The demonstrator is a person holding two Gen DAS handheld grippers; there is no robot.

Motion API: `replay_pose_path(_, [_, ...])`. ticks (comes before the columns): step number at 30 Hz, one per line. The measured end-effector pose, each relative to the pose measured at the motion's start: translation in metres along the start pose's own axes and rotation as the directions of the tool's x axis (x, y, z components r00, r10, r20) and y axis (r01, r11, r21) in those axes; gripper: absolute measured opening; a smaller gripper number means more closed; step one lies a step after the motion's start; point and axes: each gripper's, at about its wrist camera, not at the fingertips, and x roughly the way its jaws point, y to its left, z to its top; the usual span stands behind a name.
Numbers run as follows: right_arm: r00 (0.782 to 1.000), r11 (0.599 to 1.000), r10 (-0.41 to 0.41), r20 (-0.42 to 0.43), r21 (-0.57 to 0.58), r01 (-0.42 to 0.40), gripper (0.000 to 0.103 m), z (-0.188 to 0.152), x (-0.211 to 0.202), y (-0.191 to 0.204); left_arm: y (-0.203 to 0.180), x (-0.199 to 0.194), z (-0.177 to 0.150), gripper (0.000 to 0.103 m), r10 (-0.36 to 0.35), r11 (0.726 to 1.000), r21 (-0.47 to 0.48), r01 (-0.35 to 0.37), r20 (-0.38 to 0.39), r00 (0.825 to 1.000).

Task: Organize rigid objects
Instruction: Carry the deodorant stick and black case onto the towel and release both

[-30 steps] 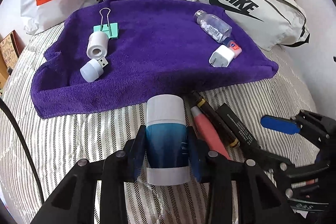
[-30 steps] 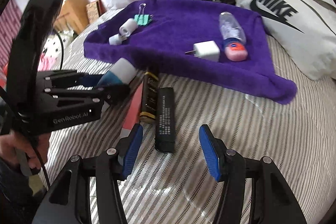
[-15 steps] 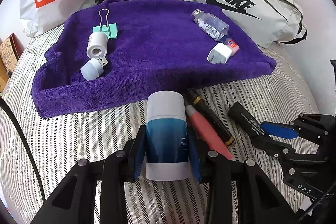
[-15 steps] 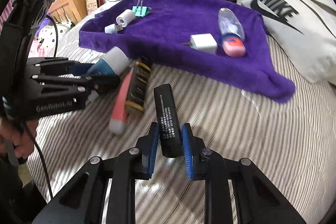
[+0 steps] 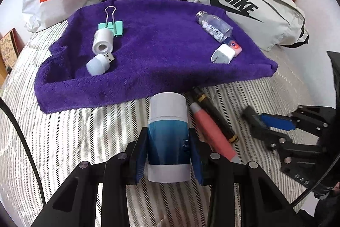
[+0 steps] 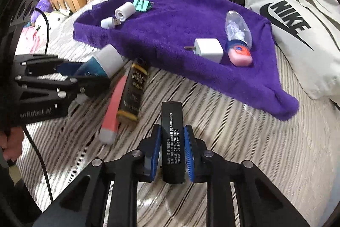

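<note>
Left jaws [image 5: 167,154] clamp blue-white tube [image 5: 167,133]; right jaws [image 6: 172,152] clamp black printed bar [image 6: 171,135], perhaps lifted.

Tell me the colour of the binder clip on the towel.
Mint green body with silver wire handles; the binder clip on the purple towel shows best in the left wrist view.

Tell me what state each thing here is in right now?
Left gripper: shut on the blue-and-white tube.
Right gripper: shut on the black stick.
Pink tube: lying loose on the striped cover.
White plug: lying on the purple towel.
Clear bottle: on its side, capped.
</note>
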Motion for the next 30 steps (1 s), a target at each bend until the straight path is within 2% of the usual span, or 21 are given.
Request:
replay_pose_path(4, [1.000,0.999,-0.021,-0.021,0.030,0.022,0.022,-0.013,-0.006,-0.004,-0.004,0.001,0.000,0.036,0.030,0.999,0.017,-0.030,-0.004,1.000])
replay_pose_path(9, [0.999,0.999,-0.036,-0.009,0.028,0.036,0.022,-0.022,-0.009,-0.002,-0.008,0.002,0.000,0.034,0.058,0.997,0.041,-0.058,0.004,0.998])
replay_pose_path(16, [1.000,0.999,-0.007,-0.015,0.035,0.008,0.021,-0.019,-0.009,-0.007,0.002,-0.001,-0.001,0.034,0.022,1.000,0.005,-0.022,-0.010,1.000])
replay_pose_path(19, [1.000,0.997,0.014,0.028,0.080,-0.017,0.021,-0.013,-0.020,-0.015,0.008,-0.006,-0.002,0.034,0.012,1.000,-0.013,-0.012,-0.006,1.000])
replay_pose_path(30, [0.997,0.994,0.019,0.077,0.104,-0.027,0.021,0.014,-0.033,-0.038,0.025,-0.033,0.017,0.034,-0.019,0.998,-0.057,0.022,0.053,0.998])
